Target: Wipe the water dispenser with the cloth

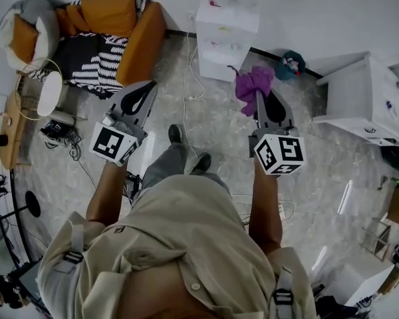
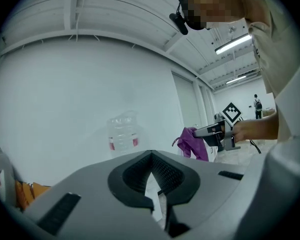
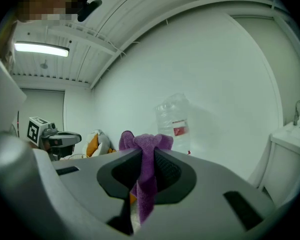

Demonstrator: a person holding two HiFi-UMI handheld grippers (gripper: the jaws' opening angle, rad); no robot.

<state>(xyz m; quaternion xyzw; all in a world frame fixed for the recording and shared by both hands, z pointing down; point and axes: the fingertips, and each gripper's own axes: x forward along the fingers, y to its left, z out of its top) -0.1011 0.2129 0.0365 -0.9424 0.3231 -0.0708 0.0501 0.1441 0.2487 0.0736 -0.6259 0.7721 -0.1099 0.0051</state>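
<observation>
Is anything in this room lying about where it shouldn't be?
A crumpled teal bundle lies on the floor just right of the water dispenser, and a white cable trails loose across the floor on its other side.

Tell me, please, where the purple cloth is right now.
The purple cloth is clamped in the right gripper, bunched above its jaw tips. In the head view it sits right of centre, close to the white water dispenser.
</observation>
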